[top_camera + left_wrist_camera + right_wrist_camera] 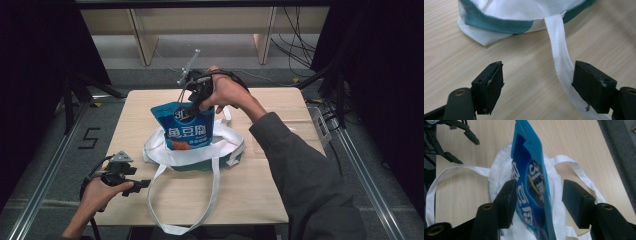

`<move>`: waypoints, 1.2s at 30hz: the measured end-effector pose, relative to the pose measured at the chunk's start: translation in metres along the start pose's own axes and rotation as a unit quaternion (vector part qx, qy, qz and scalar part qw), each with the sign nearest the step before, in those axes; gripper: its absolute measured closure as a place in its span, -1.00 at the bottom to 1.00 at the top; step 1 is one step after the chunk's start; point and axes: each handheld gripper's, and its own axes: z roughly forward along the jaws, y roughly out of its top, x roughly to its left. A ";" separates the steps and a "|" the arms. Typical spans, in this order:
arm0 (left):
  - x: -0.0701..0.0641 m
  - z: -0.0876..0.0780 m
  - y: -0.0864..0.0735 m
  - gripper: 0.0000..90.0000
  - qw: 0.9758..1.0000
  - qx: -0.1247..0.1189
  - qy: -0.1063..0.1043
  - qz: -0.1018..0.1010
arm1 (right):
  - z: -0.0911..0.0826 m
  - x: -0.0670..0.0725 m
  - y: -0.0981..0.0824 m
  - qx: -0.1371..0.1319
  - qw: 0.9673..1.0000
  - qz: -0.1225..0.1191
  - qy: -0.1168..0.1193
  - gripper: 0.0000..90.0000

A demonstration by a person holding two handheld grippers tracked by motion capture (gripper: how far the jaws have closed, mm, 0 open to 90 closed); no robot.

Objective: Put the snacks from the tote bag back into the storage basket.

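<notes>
A blue snack pouch [189, 127] stands upright in a flattened white cloth bag [227, 149] with a teal band, at the middle of the wooden table [280, 190]. My right gripper [192, 97] reaches down over the pouch's top corner. In the right gripper view the pouch [531, 177] sits between the jaws of the right gripper [539, 187]; one pad touches it, while the other stands clear, so the gripper is open. My left gripper [142, 186] hovers open near the front left edge. In the left gripper view the bag's white strap [559, 50] runs under one jaw of the left gripper [537, 72], ungripped.
The bag's long straps [215, 185] loop across the table toward its front edge. The left gripper [465, 150] also appears far off in the right gripper view. Wooden furniture legs and cables stand beyond the table's far side.
</notes>
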 end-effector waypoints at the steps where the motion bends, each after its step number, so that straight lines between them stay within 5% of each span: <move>1: -0.001 0.001 0.000 -0.46 1.000 -0.003 0.001 -0.005 | 0.002 0.000 0.001 0.001 1.000 0.003 0.005 0.15; 8: -0.002 0.003 -0.001 -0.46 1.000 0.011 -0.003 0.002 | 0.013 -0.005 0.007 0.025 1.000 0.018 0.007 0.37; 17: -0.001 0.003 -0.001 -0.46 1.000 0.009 -0.003 -0.002 | 0.024 -0.009 0.016 0.038 0.999 -0.030 0.015 0.69; 30: -0.001 0.002 -0.001 -0.46 1.000 0.021 -0.009 0.005 | 0.033 -0.012 0.014 0.053 0.998 -0.036 0.016 0.97; 36: -0.001 0.005 -0.002 -0.46 1.000 0.016 -0.004 0.000 | 0.031 -0.009 0.016 0.062 0.996 -0.067 0.011 1.00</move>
